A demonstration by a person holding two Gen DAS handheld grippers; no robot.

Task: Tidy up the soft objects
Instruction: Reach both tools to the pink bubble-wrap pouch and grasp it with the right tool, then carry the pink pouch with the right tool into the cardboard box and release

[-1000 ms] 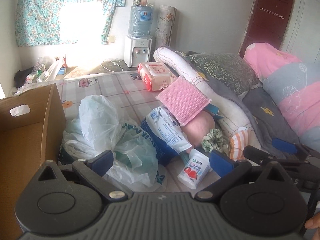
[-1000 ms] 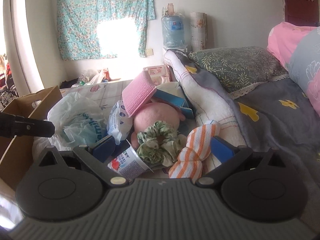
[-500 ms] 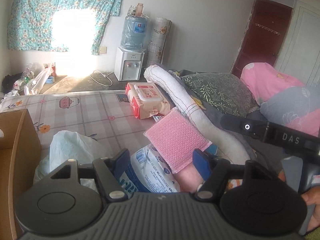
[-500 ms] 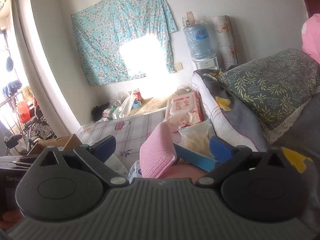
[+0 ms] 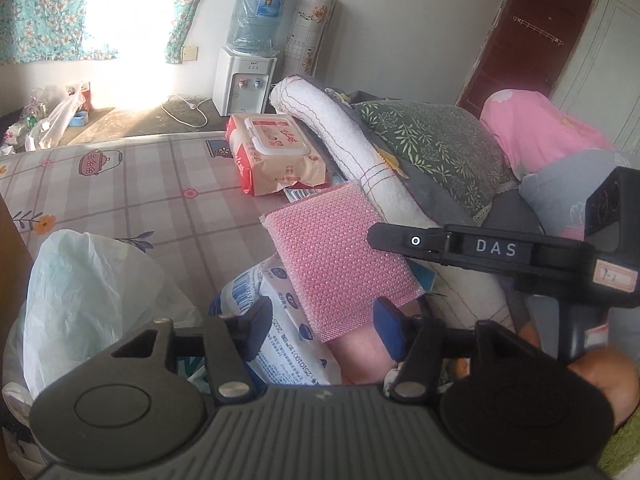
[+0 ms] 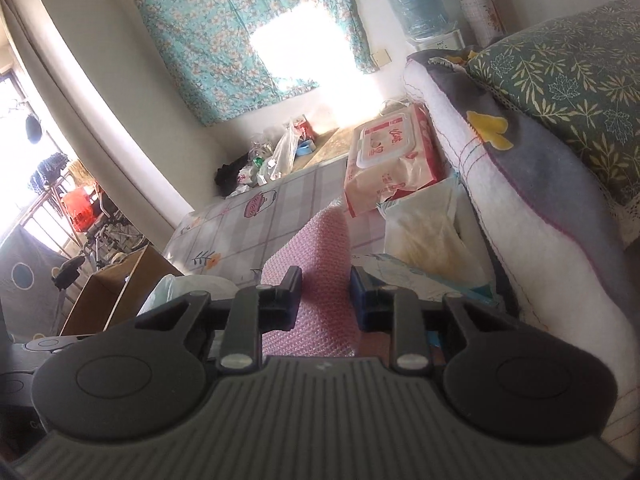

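Observation:
A pink sponge (image 5: 340, 256) lies tilted on top of a pile on the bed. My right gripper (image 6: 326, 294) has its jaws closing on it; the sponge (image 6: 316, 280) fills the gap and both pads touch its sides. In the left wrist view the black body of the right tool (image 5: 496, 248) reaches across to the sponge's right edge. My left gripper (image 5: 322, 326) stands half open low over the pile. A white and blue tissue pack (image 5: 288, 332) and a pink plush (image 5: 360, 352) lie between its fingers. I see no grip there.
A white plastic bag (image 5: 88, 292) sits left of the pile, with a cardboard box (image 6: 116, 296) beyond it. A red wet-wipes pack (image 5: 276, 152) lies further back on the checked sheet. A rolled white quilt (image 5: 360, 148) and a leaf-print pillow (image 5: 432, 148) border the right side.
Both grippers came forward and down over the pile. The right jaws went from wide apart to pinching the pink sponge. The left jaws narrowed to about half, then held.

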